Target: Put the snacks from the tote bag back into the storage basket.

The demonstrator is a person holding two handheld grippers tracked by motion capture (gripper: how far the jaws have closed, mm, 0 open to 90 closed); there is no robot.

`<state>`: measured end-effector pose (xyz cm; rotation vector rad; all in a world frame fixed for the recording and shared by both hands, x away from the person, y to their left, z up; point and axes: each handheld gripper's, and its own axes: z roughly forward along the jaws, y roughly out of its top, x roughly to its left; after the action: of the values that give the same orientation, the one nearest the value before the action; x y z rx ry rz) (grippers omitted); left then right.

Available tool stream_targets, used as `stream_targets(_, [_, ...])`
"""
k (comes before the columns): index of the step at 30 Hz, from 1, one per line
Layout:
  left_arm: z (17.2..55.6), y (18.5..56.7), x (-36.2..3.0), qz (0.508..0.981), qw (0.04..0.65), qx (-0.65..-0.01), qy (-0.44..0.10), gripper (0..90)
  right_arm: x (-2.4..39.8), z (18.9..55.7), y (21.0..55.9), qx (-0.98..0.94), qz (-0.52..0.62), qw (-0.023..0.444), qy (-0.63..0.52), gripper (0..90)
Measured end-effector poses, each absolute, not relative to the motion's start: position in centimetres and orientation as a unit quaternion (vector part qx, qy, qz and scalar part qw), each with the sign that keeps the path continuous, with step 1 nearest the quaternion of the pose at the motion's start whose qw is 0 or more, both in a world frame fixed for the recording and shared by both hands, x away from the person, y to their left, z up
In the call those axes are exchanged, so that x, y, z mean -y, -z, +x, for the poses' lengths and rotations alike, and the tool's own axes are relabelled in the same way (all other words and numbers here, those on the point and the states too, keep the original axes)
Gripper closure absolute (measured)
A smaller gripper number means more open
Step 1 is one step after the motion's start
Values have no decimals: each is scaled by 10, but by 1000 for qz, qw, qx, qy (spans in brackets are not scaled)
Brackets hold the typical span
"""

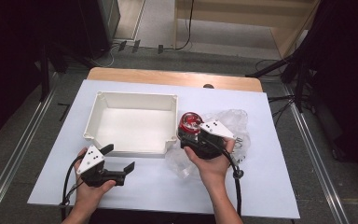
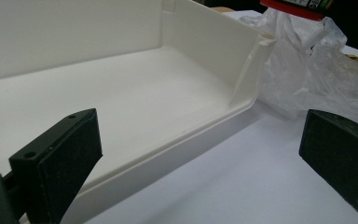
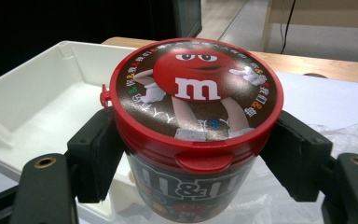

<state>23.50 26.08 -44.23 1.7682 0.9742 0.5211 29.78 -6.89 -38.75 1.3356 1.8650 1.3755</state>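
Observation:
My right gripper [image 1: 189,136] is shut on a round candy tub [image 3: 193,126] with a red lid, held upright just right of the white tray's near right corner; the tub [image 1: 189,125] sits above a crumpled clear plastic bag [image 1: 230,123]. Both black pads press the tub's sides below the lid. My left gripper [image 1: 118,157] stands open at the tray's front edge, nothing between its fingers. Through its jaws I see the white tray [image 2: 205,126], its floor bare, and the bag [image 2: 307,70] beyond the corner.
The white tray [image 1: 133,100] lies on a white sheet [image 1: 270,182] covering a wooden table [image 1: 168,77]. Black stands and cables flank the table on the floor. The sheet in front of both hands is bare.

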Motion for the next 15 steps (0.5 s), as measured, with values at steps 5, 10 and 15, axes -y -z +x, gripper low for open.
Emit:
stream_targets(5, [232, 441, -274, 729, 504, -407, -222, 0, 61, 299, 387, -679, 488, 231, -497, 262])
stream_targets(10, [234, 443, -280, 727, 501, -413, -225, 0, 54, 300, 386, -683, 484, 228, -497, 262])
stream_targets(15, [233, 446, -279, 733, 496, -407, -225, 0, 48, 301, 386, -685, 485, 232, -492, 262])
